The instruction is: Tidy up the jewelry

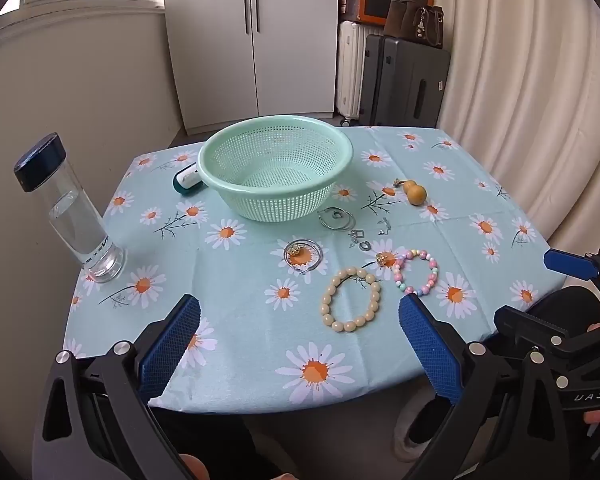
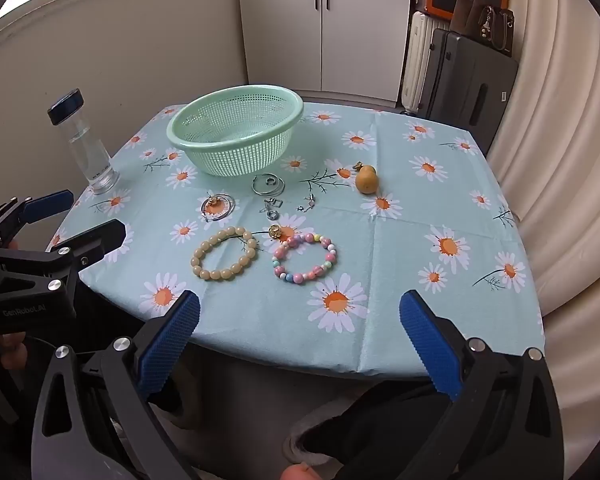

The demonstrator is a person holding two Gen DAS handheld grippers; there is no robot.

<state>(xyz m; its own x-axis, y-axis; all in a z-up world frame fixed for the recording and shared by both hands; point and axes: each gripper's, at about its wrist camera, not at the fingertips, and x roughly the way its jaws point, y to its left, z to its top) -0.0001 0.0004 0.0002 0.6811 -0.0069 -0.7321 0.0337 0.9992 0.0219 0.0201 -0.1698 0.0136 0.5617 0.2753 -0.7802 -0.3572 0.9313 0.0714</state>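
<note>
A green mesh basket [image 1: 276, 148] [image 2: 236, 112] stands empty at the back of the table. In front of it lie a cream bead bracelet [image 1: 350, 299] [image 2: 225, 254], a pastel bead bracelet [image 1: 416, 272] [image 2: 305, 258], silver hoop earrings [image 1: 302, 255] [image 2: 218, 206], a second pair of hoops [image 1: 336, 218] [image 2: 268, 185], small silver earrings [image 1: 360, 240] [image 2: 272, 208], and a wooden gourd charm [image 1: 413, 191] [image 2: 366, 178]. My left gripper [image 1: 300, 336] is open and empty near the table's front edge. My right gripper [image 2: 300, 332] is open and empty, to the right of the left one.
A clear water bottle with a dark cap [image 1: 66, 208] [image 2: 82, 142] stands at the table's left edge. A small white and teal case [image 1: 188, 179] lies left of the basket. Suitcases [image 1: 400, 80] and a cabinet stand behind the table; a curtain hangs on the right.
</note>
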